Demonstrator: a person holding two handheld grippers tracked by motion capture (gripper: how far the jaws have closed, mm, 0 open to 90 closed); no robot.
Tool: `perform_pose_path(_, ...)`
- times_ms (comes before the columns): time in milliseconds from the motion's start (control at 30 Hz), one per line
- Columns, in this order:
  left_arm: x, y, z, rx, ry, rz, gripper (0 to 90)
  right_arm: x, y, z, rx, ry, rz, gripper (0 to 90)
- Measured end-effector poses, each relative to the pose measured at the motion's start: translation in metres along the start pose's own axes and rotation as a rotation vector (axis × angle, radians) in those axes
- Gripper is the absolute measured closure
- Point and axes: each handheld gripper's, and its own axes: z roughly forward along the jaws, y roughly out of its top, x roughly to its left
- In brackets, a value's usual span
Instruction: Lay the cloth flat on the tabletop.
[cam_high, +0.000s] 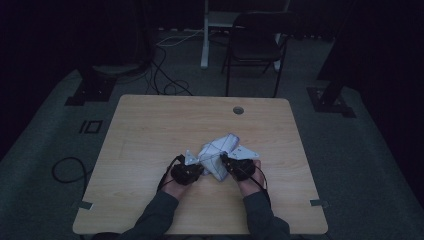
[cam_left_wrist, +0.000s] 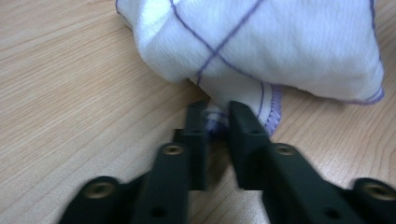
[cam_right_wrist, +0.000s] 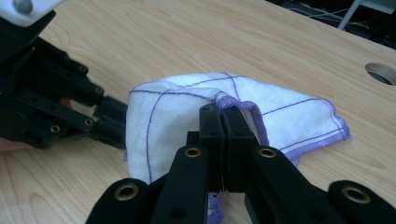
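1. High view: white cloth with purple grid lines (cam_high: 218, 152) lies bunched at lower centre of the frame, on the wooden table (cam_high: 150, 130), between both grippers.
2. Left gripper (cam_left_wrist: 218, 116): jaws nearly together, pinching a hemmed corner of the cloth.
3. Right gripper (cam_right_wrist: 223, 119): jaws pressed together on a purple-edged fold at centre frame.
4. Progress, judged: both grips taken; the cloth is still crumpled, so spreading or folding it remains.
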Motion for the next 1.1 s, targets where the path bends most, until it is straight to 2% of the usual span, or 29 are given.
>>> perform_pose_path(100,0.000,0.001,0.000,0.005,-0.005,0.004,87.7,-0.002,0.001,-0.002,-0.004,-0.010,0.000,89.5)
perform_pose_path(300,0.005,0.000,-0.004,0.020,-0.006,0.009,89.5,-0.008,0.000,-0.007,-0.008,-0.030,0.002,89.5)
perform_pose_path(633,0.023,-0.003,-0.022,-0.011,0.047,-0.029,89.5,-0.023,-0.002,-0.018,-0.016,-0.067,0.025,89.5)
perform_pose_path(1100,0.049,-0.007,-0.043,-0.051,0.123,-0.088,89.6,-0.036,-0.008,-0.025,-0.010,-0.107,0.042,89.5)
